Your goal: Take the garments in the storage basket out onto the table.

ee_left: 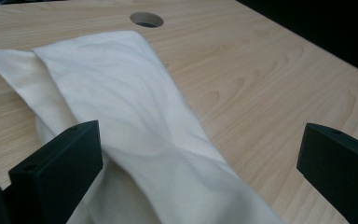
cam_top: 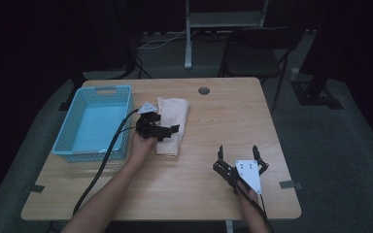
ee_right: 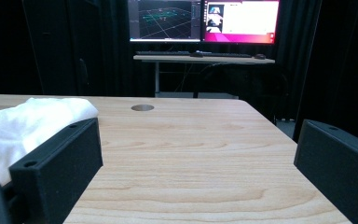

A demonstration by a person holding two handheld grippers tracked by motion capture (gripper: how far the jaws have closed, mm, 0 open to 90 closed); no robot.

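One cloth [cam_top: 173, 124], one basket [cam_top: 96, 124], one bench [cam_top: 223, 121], two hand-held grippers: left [cam_top: 167, 130], right [cam_top: 238, 150].

We see the cloth [cam_top: 172, 125] lying on the table [cam_top: 213, 145] just right of the basket [cam_top: 97, 121], with the cable hole [cam_top: 204, 91] behind it to the right.
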